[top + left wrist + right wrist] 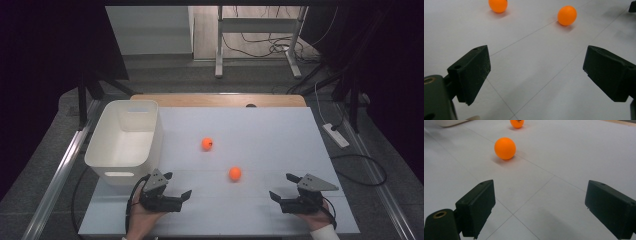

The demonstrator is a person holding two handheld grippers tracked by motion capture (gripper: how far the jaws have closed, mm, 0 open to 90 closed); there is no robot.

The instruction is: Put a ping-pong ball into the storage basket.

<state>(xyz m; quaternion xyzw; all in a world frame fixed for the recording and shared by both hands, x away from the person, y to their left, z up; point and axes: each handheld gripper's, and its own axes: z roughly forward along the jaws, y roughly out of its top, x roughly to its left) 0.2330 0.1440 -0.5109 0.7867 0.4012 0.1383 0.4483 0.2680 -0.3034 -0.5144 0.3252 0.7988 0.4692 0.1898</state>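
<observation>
High view has both grippers, left (177,186) and right (284,186), spread wide near the front edge, the near orange ball (235,173) between them, light and slippery-looking, best pinched across its middle

- A smooth, matt orange plastic finish is shown by the near ball (235,173) and the far ball (207,143).
- The table (270,130) is covered by a matt white sheet; bare wood is seen at its far edge.
- The bin (125,142) is made of smooth white plastic.
</observation>
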